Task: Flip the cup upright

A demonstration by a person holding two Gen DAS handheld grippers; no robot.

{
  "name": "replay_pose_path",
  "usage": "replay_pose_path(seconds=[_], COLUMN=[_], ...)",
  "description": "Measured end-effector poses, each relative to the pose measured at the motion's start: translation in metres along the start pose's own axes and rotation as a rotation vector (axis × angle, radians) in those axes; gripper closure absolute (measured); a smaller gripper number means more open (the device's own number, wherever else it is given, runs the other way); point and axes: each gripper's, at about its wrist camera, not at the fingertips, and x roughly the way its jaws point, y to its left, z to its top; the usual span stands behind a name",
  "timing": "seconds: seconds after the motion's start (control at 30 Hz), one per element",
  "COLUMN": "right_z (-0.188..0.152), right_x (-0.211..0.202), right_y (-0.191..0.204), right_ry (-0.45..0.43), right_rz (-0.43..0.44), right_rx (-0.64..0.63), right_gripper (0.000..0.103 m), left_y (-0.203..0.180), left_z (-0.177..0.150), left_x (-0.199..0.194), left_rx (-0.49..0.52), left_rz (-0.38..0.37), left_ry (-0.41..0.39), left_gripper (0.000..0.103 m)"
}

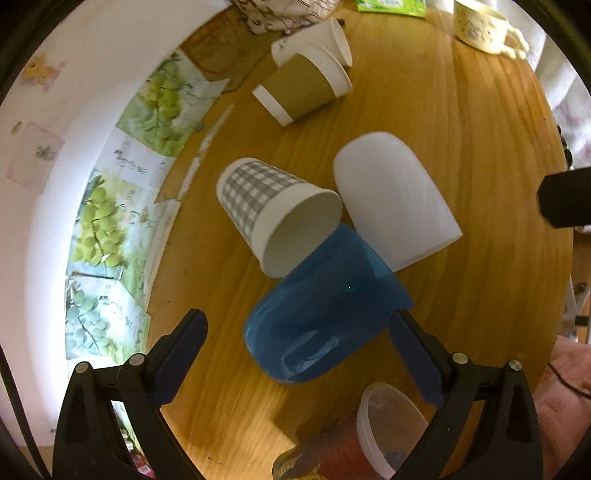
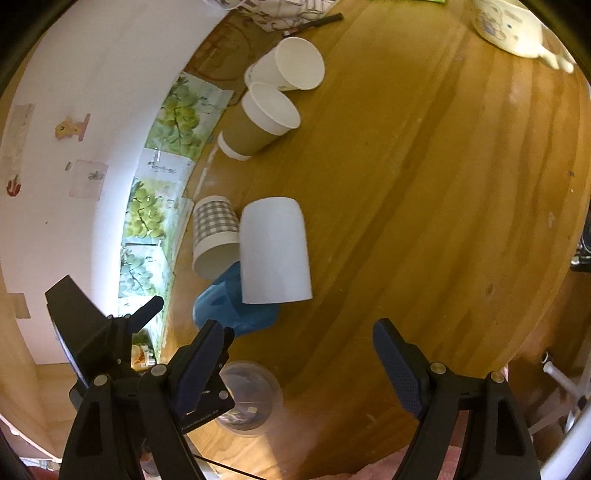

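Several cups lie on their sides on a round wooden table [image 1: 461, 155]. A blue plastic cup [image 1: 314, 314] lies between the fingers of my open left gripper [image 1: 299, 332], not gripped. A grey checked paper cup [image 1: 273, 210] and a white plastic cup [image 1: 391, 199] lie just beyond it, touching it. A brown paper cup [image 1: 299, 88] and a white paper cup [image 1: 314, 40] lie farther back. My right gripper [image 2: 299, 339] is open and empty, hovering near the white plastic cup [image 2: 273, 251] and the blue cup [image 2: 229, 306].
A clear plastic tub [image 1: 391, 428] stands near the table's front edge. A cream mug [image 1: 484, 26] sits at the far right. A patterned cloth [image 1: 280, 11] and green packet [image 1: 391, 5] lie at the back. Grape pictures [image 1: 110, 221] line the white wall on the left.
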Motion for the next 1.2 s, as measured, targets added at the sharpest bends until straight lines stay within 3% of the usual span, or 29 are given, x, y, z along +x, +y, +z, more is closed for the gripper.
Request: replay_pose_path(seconds=[0.9,1.2], right_z=[-0.01,-0.014], right_x=[-0.009,-0.014], right_y=[-0.016,-0.017], right_ry=[-0.029,-0.045], right_rz=[-0.047,-0.059], right_rx=[0.068,0.075], right_gripper=[0.019,0.019], left_y=[0.009,0.017], left_z=[0.016,0.024], left_x=[0.045,0.063], left_rx=[0.025,-0.007], left_rz=[-0.147,-0.198], left_ry=[0.098,0.129], left_gripper=[0.004,0.015])
